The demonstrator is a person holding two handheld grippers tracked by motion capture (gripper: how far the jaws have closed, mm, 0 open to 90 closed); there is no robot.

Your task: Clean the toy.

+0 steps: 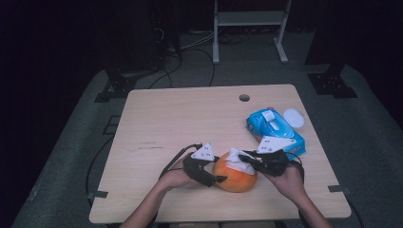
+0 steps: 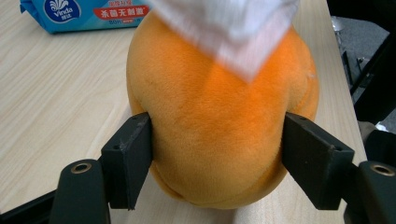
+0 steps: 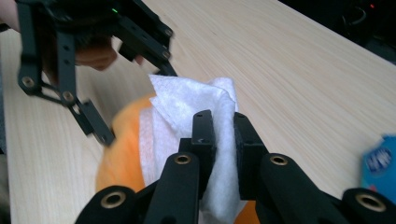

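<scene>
Left gripper view: orange plush toy between both fingers.

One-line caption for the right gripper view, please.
Right gripper pinches a white wipe draped on an orange plush toy.

wipe on plush fruit | wipes pack behind-right | all on table

Fuzzy plush orange toy, pale wood table
</scene>
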